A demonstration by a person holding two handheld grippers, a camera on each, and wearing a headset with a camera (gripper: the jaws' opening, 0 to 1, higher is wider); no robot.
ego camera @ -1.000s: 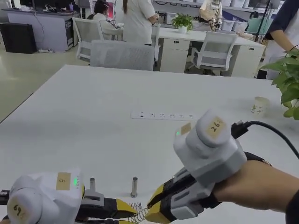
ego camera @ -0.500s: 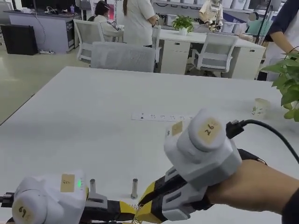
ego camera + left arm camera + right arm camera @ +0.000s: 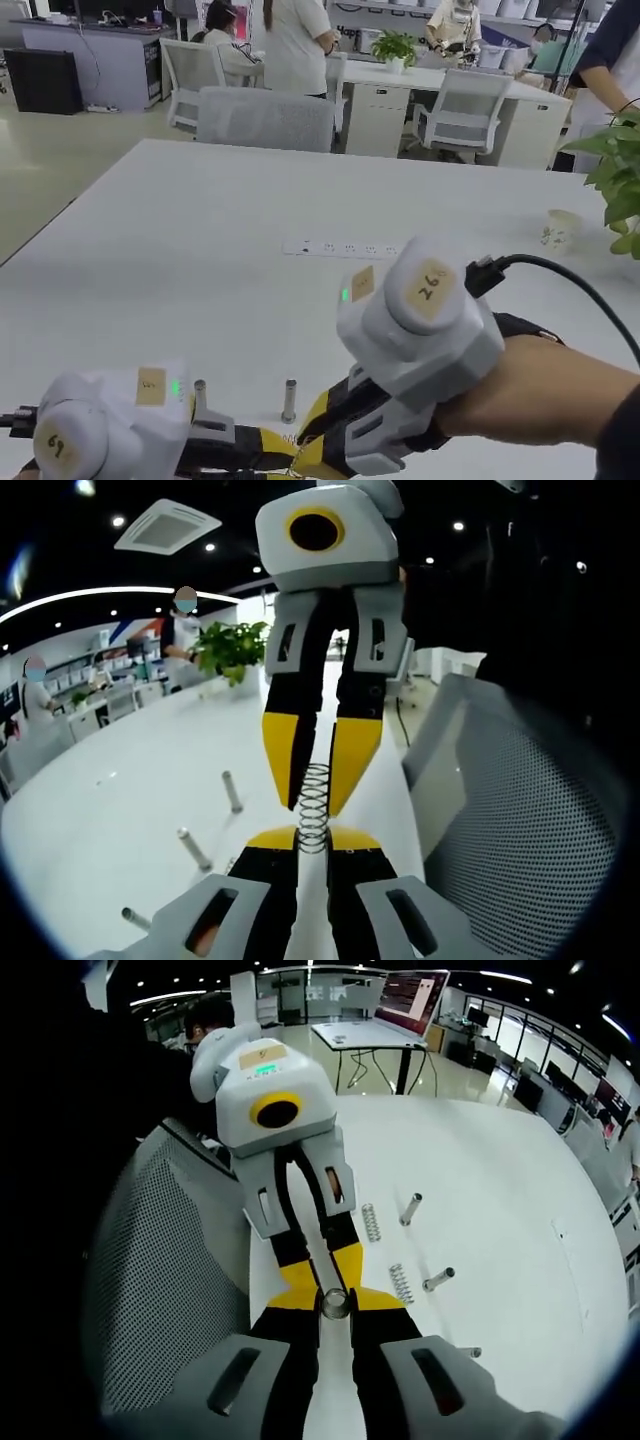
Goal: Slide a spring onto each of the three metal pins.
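One spring (image 3: 314, 805) is held between both grippers, just above the white table (image 3: 200, 250). My left gripper (image 3: 312, 837) is shut on its near end. My right gripper (image 3: 320, 778) comes in from the top of the left gripper view and is shut on the other part. In the right gripper view I see the spring (image 3: 335, 1303) end-on between my right gripper (image 3: 335, 1306), with my left gripper (image 3: 326, 1266) just beyond. Three upright metal pins (image 3: 410, 1208) (image 3: 438, 1279) (image 3: 470, 1352) stand bare. Two loose springs (image 3: 371, 1222) (image 3: 401, 1282) lie beside them. Two pins (image 3: 200, 393) (image 3: 290, 400) stand just past the grippers.
A white power strip (image 3: 345, 247) lies mid-table. A paper cup (image 3: 558, 228) and a leafy plant (image 3: 622, 165) sit at the right edge. A mesh chair back (image 3: 520, 820) is close to the near table edge. People and desks stand beyond the table.
My right gripper has shifted a little to the left, closer over my left gripper, and hides more of the spring in the head view. The pins have not moved.
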